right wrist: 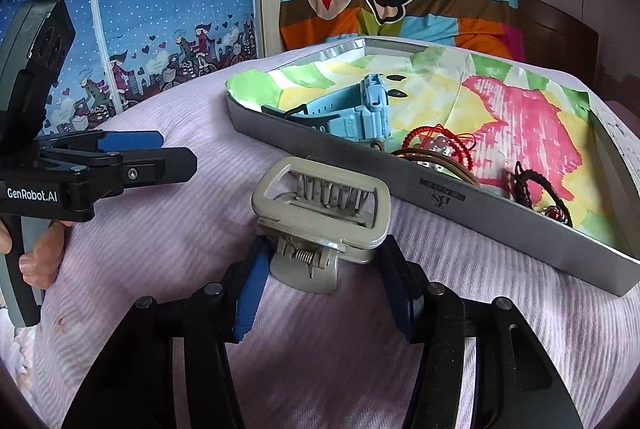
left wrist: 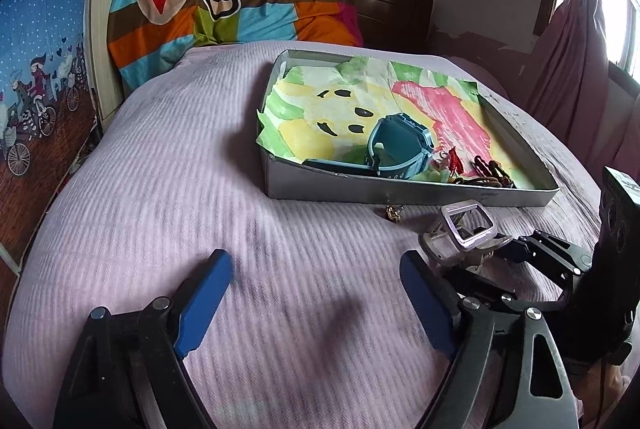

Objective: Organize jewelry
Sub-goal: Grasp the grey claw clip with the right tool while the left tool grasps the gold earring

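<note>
— Where is the hair claw clip (right wrist: pixel 322 225) at the moment?

— On the lilac ribbed bed cover (left wrist: pixel 168 213), just near of the shallow grey box (right wrist: pixel 500 213). It sits between the blue pads (right wrist: pixel 250 299) of the right tool (right wrist: pixel 326 293), and those pads lie close against its hinge end. I cannot tell whether they are actually pressing on it.

— And the left tool (left wrist: pixel 316 289)?

— Spread wide over bare bed cover, nothing between its pads. In the right wrist view it sits to the left of the clip, well apart from it, with a hand (right wrist: pixel 38 253) around its handle.

— What is in the box?

— A crumpled sheet of paper painted green, yellow and pink lines it. On that lie a blue watch (right wrist: pixel 356 117), a red cord bracelet (right wrist: pixel 440 145) just right of it, and dark cord bracelets (right wrist: pixel 536 189) further right, near the front wall.

— Anything loose outside the box?

— A small gold-coloured piece (left wrist: pixel 394 213) on the bed cover, just by the box's near wall. It is too small to identify.
</note>
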The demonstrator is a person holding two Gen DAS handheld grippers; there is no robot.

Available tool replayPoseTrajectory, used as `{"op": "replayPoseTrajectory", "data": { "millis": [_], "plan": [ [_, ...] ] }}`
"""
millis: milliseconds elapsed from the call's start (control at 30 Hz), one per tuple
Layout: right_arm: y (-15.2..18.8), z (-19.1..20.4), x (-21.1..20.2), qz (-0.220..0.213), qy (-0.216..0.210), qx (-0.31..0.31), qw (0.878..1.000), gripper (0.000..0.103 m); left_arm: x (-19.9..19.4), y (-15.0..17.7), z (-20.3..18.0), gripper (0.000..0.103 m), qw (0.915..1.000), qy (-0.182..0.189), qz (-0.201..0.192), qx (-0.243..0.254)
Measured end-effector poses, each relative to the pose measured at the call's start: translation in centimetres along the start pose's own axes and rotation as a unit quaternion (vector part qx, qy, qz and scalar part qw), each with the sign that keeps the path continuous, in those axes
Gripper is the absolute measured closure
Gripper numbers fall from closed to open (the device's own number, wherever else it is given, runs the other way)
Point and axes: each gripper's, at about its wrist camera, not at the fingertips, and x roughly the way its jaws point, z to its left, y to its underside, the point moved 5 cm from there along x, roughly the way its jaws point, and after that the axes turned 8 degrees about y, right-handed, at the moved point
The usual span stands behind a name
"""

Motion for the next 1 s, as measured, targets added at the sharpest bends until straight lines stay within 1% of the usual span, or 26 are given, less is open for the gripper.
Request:
{"op": "replayPoseTrajectory", "data": {
  "millis": [100,200,400,533,667,733,833,1000],
  "plan": [
    [0.2,-0.8,-0.4,-0.003,0.004,0.019,1.0,0.054,0.6,-0.2,-0.6,0.025,0.9999,0.004,0.008,0.007],
    [0.2,-1.6,-0.5,-0.006,0.008,0.033,0.999,0.054,1.3,-0.4,-1.3,0.027,0.9997,0.008,0.014,0.017],
    [0.2,-2.2,-0.5,-0.009,0.004,0.049,0.999,0.054,2.9,-0.8,-2.9,0.039,0.9988,0.019,0.028,0.036],
    [0.3,-2.4,-0.6,-0.011,0.007,0.054,0.998,0.055,3.8,-1.0,-3.5,0.049,0.9985,0.027,0.031,0.036],
    [0.7,-3.4,-1.0,-0.014,0.007,0.076,0.997,0.055,4.4,-1.3,-3.8,0.055,0.9985,0.035,0.032,0.028],
    [0.7,-3.9,-1.0,-0.015,0.005,0.085,0.996,0.055,4.6,-1.4,-3.9,0.065,0.9983,0.043,0.034,0.022],
    [0.7,-4.0,-0.7,-0.014,0.006,0.088,0.996,0.055,4.9,-1.4,-4.3,0.074,0.9978,0.054,0.035,0.016],
    [0.7,-3.9,-0.6,-0.014,0.006,0.089,0.996,0.055,5.6,-1.4,-5.1,0.077,0.9975,0.054,0.04,0.022]
  ]
}}
